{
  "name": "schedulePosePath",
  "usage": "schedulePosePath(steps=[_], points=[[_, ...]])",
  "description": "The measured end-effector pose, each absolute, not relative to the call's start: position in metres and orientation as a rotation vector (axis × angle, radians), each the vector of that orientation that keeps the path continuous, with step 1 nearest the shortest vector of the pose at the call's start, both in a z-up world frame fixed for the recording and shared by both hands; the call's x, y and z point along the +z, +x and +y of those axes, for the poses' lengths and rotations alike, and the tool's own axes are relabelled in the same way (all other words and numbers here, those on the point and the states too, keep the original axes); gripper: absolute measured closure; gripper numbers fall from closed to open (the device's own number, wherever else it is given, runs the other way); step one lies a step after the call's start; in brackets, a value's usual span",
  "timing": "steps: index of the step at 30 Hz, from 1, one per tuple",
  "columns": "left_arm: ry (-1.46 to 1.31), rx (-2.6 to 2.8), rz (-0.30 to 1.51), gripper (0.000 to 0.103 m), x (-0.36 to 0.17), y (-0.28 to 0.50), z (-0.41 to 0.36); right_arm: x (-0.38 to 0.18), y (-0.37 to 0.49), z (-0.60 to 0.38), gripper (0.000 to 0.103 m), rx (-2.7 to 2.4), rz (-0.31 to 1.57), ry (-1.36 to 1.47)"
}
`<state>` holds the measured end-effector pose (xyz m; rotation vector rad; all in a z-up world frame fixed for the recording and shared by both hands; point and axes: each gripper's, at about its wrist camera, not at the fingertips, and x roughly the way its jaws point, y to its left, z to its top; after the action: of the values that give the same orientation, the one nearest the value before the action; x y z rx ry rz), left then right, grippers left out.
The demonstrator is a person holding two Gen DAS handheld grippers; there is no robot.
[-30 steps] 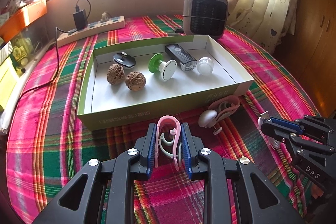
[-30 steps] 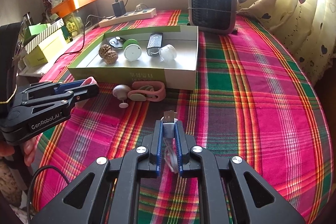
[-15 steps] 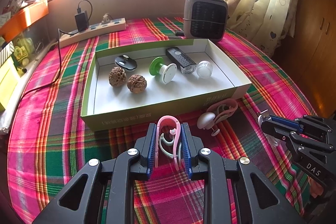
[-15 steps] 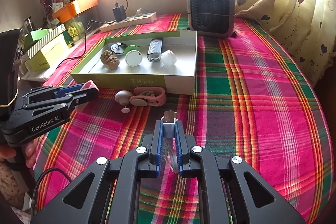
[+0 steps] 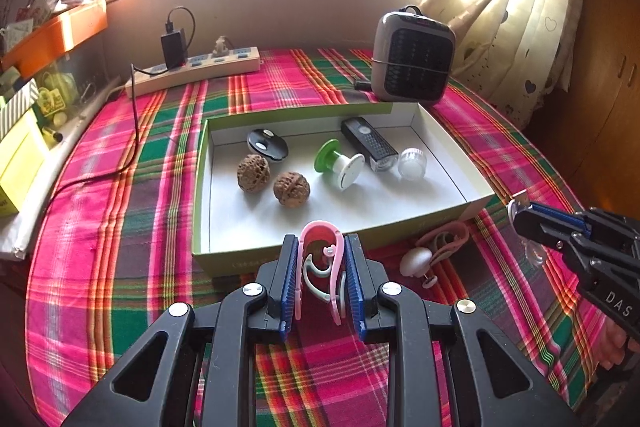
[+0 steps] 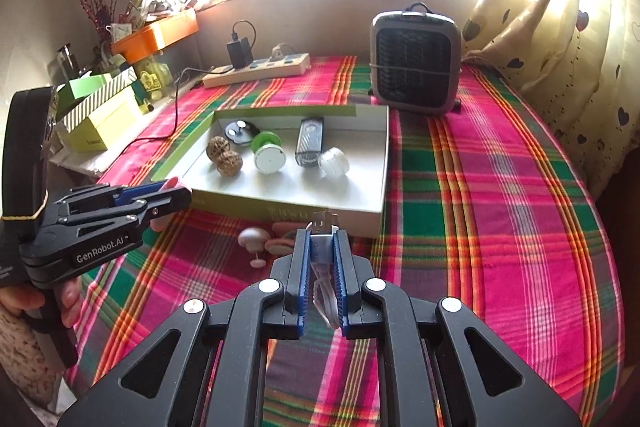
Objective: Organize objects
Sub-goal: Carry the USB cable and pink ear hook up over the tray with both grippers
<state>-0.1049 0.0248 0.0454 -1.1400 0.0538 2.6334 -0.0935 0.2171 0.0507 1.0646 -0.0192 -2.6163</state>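
Left wrist view: left tool (image 5: 322, 269) clamps a pink clip (image 5: 320, 251); right tool (image 6: 322, 247) clamps a USB cable (image 6: 322, 243).

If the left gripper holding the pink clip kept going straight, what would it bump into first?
Probably the near wall of the shallow green cardboard box, just ahead of the left gripper; depth is hard to judge.
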Motion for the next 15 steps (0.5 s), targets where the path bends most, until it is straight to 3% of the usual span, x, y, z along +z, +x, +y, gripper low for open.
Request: schedulePosePath(steps=[15], points=[[-1.171, 2.651, -0.013, 0.082, 0.044, -0.133, 0.011, 0.068, -0.141, 0.202, 0.091, -2.597, -0.017, 1.027]])
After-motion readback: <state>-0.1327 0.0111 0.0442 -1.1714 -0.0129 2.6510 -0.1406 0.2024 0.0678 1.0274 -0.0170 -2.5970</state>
